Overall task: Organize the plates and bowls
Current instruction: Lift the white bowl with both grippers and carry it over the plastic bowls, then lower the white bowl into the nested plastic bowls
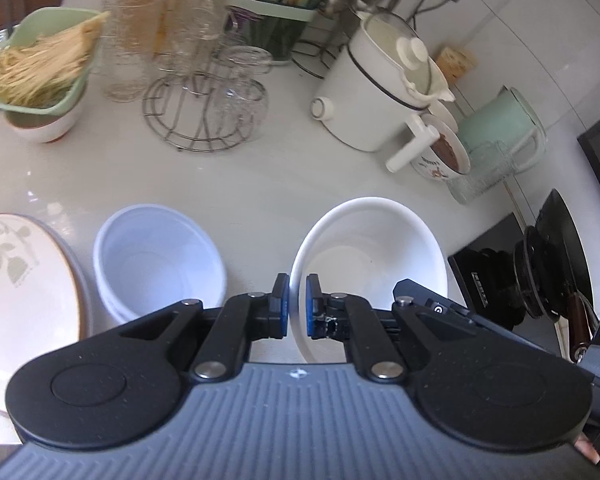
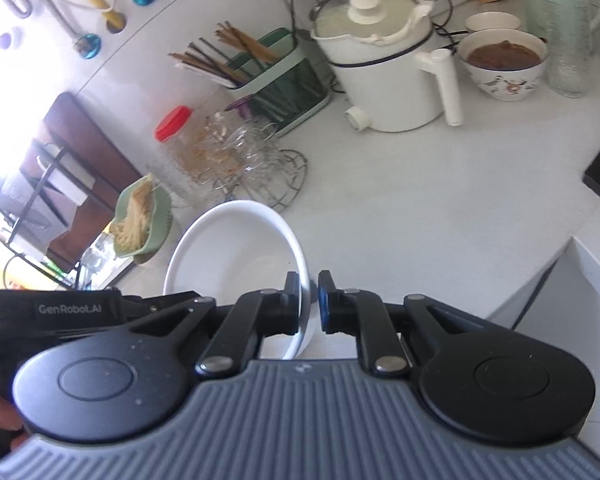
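A white bowl (image 1: 374, 248) is held tilted above the counter. My left gripper (image 1: 298, 306) is shut on its left rim. My right gripper (image 2: 309, 304) is shut on the opposite rim of the same bowl (image 2: 236, 252). A stack of white bowls (image 1: 158, 258) stands on the counter to the left of it. A leaf-patterned plate (image 1: 16, 288) on a plate stack lies at the far left. The right gripper's body (image 1: 540, 280) shows at the right edge of the left wrist view.
White counter (image 1: 260, 184). At the back stand a green colander of noodles (image 1: 44, 68), a wire rack with glasses (image 1: 204, 100), a chopstick holder (image 1: 276, 12), a white electric pot (image 1: 380, 88), a bowl of brown food (image 1: 448, 152) and a green jug (image 1: 504, 128).
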The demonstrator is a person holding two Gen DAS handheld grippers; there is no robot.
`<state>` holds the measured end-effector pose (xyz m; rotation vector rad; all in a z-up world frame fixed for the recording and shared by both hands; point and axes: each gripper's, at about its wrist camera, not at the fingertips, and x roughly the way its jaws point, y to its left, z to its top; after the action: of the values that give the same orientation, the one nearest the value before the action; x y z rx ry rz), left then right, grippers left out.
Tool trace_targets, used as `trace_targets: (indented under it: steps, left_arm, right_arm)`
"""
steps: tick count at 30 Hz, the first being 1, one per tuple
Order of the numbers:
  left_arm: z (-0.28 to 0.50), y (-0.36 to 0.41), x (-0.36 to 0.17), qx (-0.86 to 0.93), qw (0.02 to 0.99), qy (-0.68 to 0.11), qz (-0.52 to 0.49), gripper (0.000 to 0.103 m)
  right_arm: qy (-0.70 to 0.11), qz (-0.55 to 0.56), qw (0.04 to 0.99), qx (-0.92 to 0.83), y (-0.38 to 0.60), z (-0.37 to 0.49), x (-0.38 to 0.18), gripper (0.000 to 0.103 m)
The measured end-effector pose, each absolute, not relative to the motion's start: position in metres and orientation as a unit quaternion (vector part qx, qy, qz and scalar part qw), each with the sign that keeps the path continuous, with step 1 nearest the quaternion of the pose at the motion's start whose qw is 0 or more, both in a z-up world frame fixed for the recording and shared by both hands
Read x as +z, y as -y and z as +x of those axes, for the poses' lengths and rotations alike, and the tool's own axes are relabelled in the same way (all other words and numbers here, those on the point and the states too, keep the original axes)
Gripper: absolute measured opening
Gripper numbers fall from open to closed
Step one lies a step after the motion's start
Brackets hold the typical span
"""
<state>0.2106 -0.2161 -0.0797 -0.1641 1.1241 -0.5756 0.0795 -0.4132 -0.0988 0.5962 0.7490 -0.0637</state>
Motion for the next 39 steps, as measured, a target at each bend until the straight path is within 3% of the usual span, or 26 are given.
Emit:
trace_targets:
  steps: [23, 39]
  left_arm:
    - [0.219, 0.138, -0.122, -0.167, 0.822, -0.531, -0.119, 0.008]
    - [0.259, 0.125, -0.132, -0.127, 0.832, -0.522, -0.136, 0.008]
  right_arm:
    - [-0.438, 0.266, 0.856, 0.07, 0.354, 0.144, -0.136, 0.013]
    - [-0.457, 0.233, 0.854, 0.084, 0.333, 0.204, -0.137, 0.014]
